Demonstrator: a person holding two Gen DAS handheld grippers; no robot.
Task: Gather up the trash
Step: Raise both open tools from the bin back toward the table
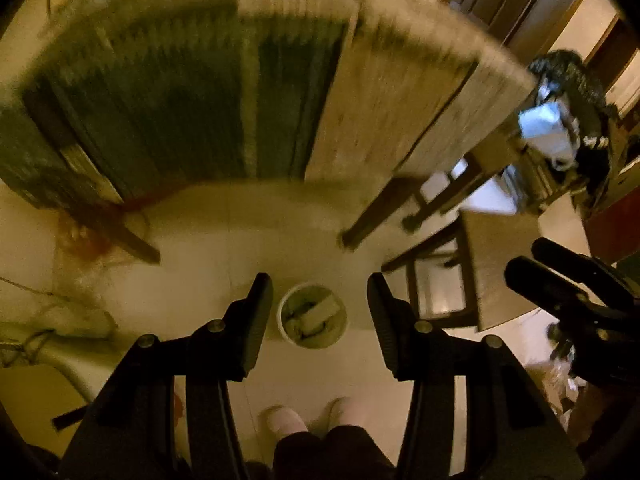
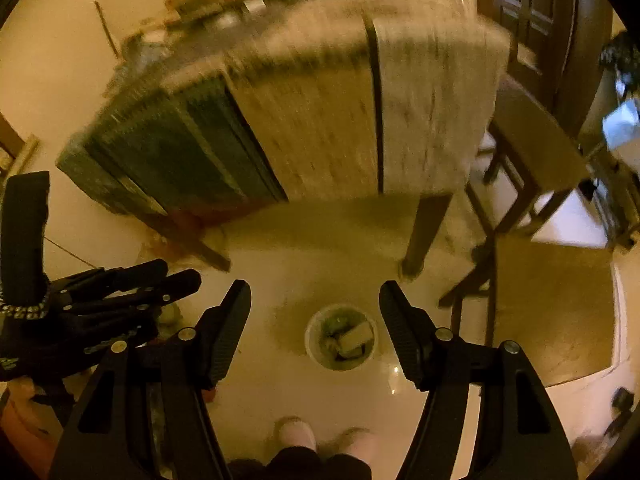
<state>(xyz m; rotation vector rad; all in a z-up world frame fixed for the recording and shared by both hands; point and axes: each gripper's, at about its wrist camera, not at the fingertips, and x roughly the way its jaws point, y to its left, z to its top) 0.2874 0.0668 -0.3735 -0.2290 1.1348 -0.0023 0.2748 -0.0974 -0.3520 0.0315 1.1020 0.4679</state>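
Floor (image 1: pixel 208 240) holds bin (image 1: pixel 312 316); only right wrist shows door (image 2: pixel 524 8).

White bin (image 1: pixel 312 316); green-and-beige tablecloth (image 1: pixel 224 100); black gripper fingers (image 1: pixel 256 320)

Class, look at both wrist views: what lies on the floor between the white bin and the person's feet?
Nothing: both views show bare pale floor between the bin and the feet.
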